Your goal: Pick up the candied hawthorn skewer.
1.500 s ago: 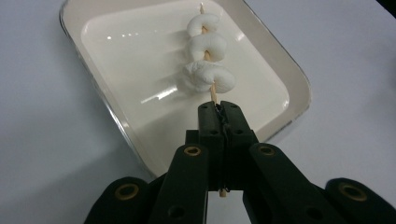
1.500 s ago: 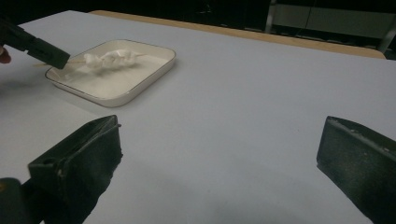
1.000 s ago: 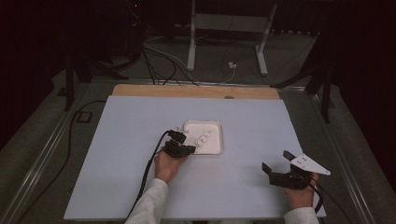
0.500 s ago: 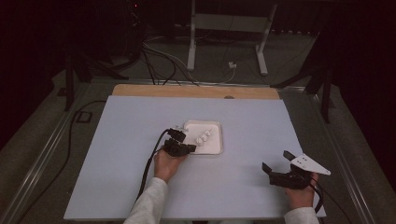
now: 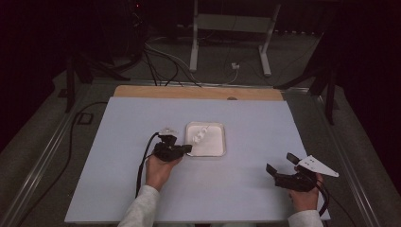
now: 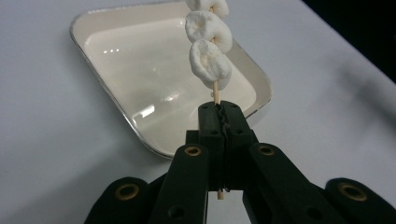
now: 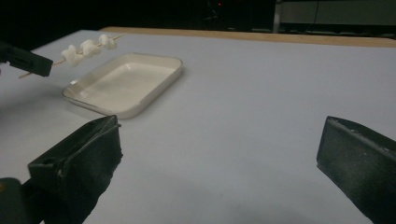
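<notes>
A thin wooden skewer point(image 6: 215, 91) carries three white marshmallows point(image 6: 209, 63) and is clamped at its bare end by my left gripper point(image 6: 220, 116), which is shut on it. The skewer point(image 7: 88, 48) hangs in the air above the near-left part of a shallow white tray point(image 5: 213, 147), whose inside looks bare point(image 6: 140, 60). In the high view my left gripper point(image 5: 185, 149) sits just left of the tray with the marshmallows point(image 5: 200, 135) over it. My right gripper point(image 5: 279, 168) rests near the table's front right, jaws wide apart with nothing between them point(image 7: 219, 154).
The tray point(image 7: 154, 95) stands in the middle of a pale sheet point(image 5: 142, 118) that covers the table. A wooden strip point(image 5: 198, 91) runs along the far edge. Cables point(image 5: 161, 61) and a stand's legs point(image 5: 227, 42) lie on the floor beyond.
My left hand has pulled back toward the tray's left edge and risen, lifting the skewer of marshmallows off the tray. The right hand has stayed put.
</notes>
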A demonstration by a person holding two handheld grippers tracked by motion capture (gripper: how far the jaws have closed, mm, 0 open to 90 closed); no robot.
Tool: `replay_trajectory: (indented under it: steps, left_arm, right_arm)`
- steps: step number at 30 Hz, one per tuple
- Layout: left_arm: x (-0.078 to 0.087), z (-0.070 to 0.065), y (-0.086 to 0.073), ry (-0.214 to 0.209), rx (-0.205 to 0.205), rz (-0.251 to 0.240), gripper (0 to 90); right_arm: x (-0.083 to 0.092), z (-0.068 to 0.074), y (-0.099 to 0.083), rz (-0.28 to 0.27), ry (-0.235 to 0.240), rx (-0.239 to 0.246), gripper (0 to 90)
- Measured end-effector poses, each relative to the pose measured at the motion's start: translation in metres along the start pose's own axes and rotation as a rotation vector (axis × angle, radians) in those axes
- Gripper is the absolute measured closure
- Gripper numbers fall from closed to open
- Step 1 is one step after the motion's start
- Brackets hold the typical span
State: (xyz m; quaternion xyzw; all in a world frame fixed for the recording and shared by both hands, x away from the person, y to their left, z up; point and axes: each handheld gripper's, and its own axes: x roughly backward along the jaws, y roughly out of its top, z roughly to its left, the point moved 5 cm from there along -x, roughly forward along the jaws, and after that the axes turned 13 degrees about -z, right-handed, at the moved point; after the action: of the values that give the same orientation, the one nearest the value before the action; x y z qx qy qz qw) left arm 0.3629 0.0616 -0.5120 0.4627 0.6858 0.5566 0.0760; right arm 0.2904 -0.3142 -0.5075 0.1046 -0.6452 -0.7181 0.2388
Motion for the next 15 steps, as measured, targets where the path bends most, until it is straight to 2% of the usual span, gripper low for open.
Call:
replay_trajectory:
  steps: [8,12,15]
  left_arm:
    - [0.022,-0.005,-0.001,-0.033,-0.017,-0.07,90.0]
    - [0.032,-0.008,-0.003,-0.05,-0.014,-0.104,90.0]
    - [0.035,-0.009,-0.004,-0.056,-0.021,-0.109,90.0]
  right_arm:
    - [-0.002,0.005,0.006,-0.02,0.019,-0.05,0.1]
    - [-0.006,0.014,0.016,-0.027,0.052,-0.053,0.1]
    - [-0.015,0.022,0.027,-0.033,0.077,-0.042,0.1]
